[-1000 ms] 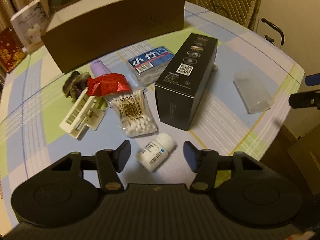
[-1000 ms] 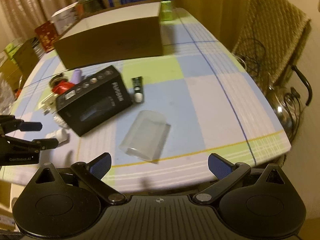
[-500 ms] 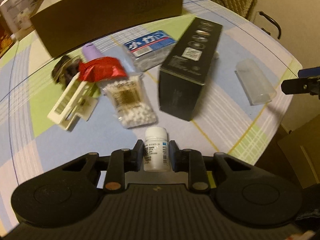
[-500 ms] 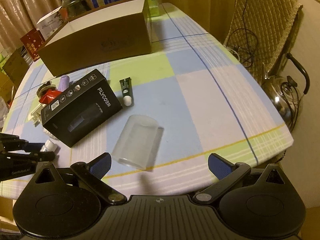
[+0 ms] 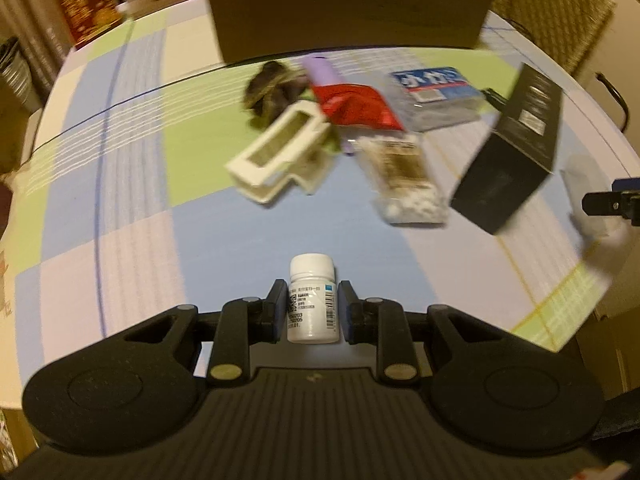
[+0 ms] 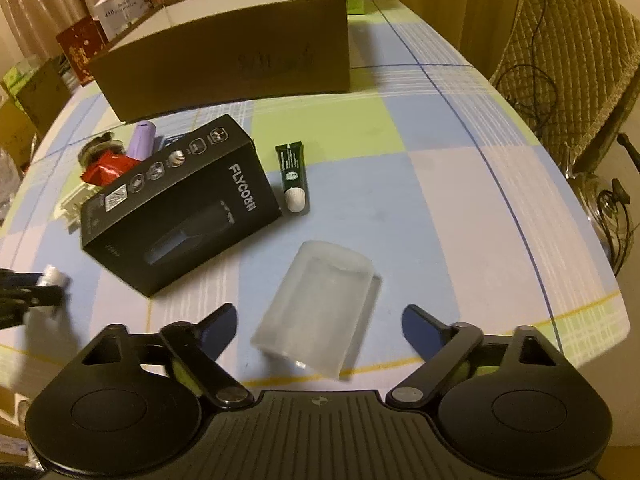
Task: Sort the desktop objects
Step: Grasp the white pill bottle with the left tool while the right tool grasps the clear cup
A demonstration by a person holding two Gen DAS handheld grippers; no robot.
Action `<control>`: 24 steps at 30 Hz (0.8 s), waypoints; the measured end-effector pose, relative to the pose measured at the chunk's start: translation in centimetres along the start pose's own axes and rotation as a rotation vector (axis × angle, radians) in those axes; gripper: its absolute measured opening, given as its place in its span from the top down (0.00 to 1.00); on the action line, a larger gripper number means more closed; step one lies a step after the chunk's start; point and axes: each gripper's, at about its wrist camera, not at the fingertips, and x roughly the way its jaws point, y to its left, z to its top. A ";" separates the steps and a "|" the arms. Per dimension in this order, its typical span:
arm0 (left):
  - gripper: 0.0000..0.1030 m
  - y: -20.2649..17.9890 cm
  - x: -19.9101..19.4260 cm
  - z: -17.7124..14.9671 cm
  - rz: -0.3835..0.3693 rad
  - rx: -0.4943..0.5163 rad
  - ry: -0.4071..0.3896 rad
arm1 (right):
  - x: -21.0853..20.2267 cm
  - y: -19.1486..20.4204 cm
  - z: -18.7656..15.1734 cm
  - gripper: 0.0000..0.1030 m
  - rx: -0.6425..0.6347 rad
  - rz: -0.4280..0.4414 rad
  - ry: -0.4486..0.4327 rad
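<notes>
warm, dim indoor light tints both wrist views amber, muting the checked tablecloth [image 6: 420,184] to pale blue and green. the left view is smeared by motion: the clutter beyond the fingers streaks sideways, while the white bottle [image 5: 312,300] between the fingers stays sharp enough for its label to show. the right view is crisper; lettering on the black box [image 6: 180,204], ahead and left of the fingers, reads cleanly, and only the far left edge blurs. fisheye distortion bows the table edges and darkens the corners. soft shadows fall beside the translucent container [image 6: 316,312] between the fingers. no harsh glare.
</notes>
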 end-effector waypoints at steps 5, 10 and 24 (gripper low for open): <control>0.78 1.0 0.0 0.1 0.009 -0.022 -0.001 | 1.5 0.0 0.6 0.41 0.000 -0.017 0.023; 0.78 1.2 0.3 0.5 0.009 -0.015 -0.003 | 1.9 0.0 0.8 0.51 -0.035 -0.028 0.021; 0.78 2.5 -2.3 4.4 0.006 -0.021 -0.094 | -0.6 -2.7 4.6 0.52 0.039 -0.010 -0.050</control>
